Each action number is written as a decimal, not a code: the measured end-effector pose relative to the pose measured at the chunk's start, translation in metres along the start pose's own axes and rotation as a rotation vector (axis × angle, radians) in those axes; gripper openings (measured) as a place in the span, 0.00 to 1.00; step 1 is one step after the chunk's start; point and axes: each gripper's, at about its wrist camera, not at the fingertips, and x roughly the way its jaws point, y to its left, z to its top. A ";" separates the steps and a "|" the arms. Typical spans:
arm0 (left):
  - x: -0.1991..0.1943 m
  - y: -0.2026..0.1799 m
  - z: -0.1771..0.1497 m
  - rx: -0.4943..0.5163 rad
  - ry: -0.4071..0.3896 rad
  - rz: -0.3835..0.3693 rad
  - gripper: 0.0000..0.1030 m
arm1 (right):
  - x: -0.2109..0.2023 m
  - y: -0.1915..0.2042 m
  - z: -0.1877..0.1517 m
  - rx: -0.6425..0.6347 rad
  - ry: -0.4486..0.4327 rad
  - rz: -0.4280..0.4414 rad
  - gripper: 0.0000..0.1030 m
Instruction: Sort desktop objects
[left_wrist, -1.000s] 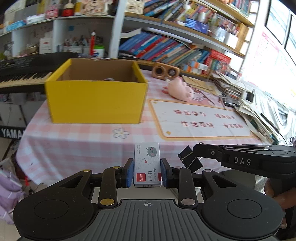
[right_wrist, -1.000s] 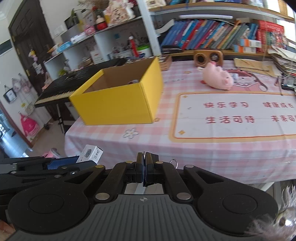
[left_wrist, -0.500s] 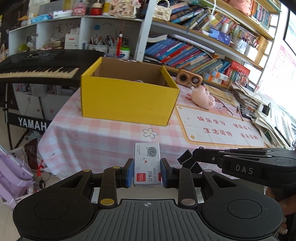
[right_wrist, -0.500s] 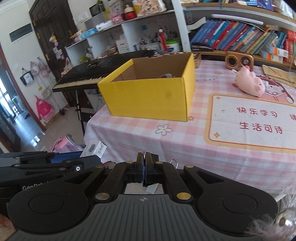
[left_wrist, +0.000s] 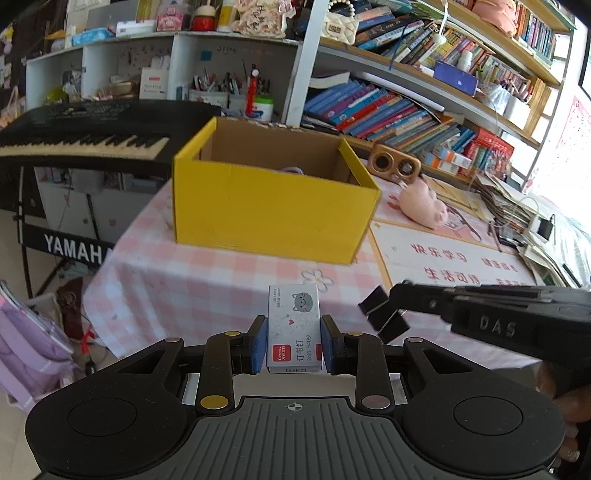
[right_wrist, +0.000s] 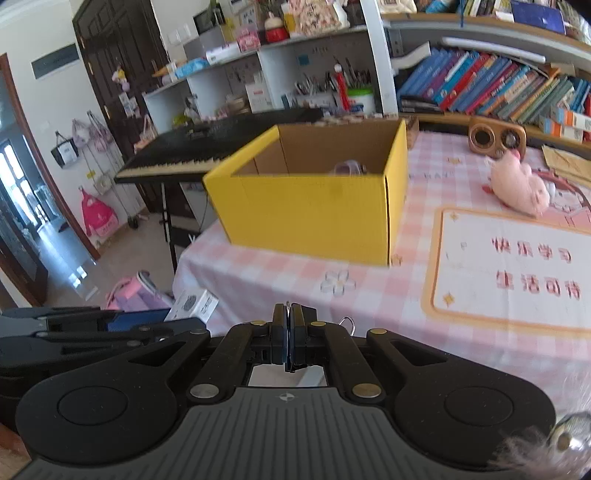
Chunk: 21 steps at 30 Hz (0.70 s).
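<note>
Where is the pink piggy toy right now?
The pink piggy toy lies on the checked tablecloth, right of the yellow box and just in front of the wooden speaker.

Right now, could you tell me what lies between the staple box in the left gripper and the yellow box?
Only pink checked tablecloth with a flower print, seen in the left wrist view.

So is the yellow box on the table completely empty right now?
No, the yellow box is open on top, and the right wrist view shows a small pale pinkish item lying inside near its far wall.
</note>
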 end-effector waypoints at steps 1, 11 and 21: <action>0.001 0.002 0.004 0.001 -0.008 0.006 0.27 | 0.001 -0.001 0.005 -0.007 -0.015 0.004 0.02; 0.015 0.005 0.066 0.006 -0.132 0.011 0.27 | 0.015 -0.016 0.084 -0.063 -0.185 0.050 0.02; 0.067 0.009 0.129 0.030 -0.175 0.049 0.27 | 0.075 -0.037 0.149 -0.134 -0.206 0.056 0.02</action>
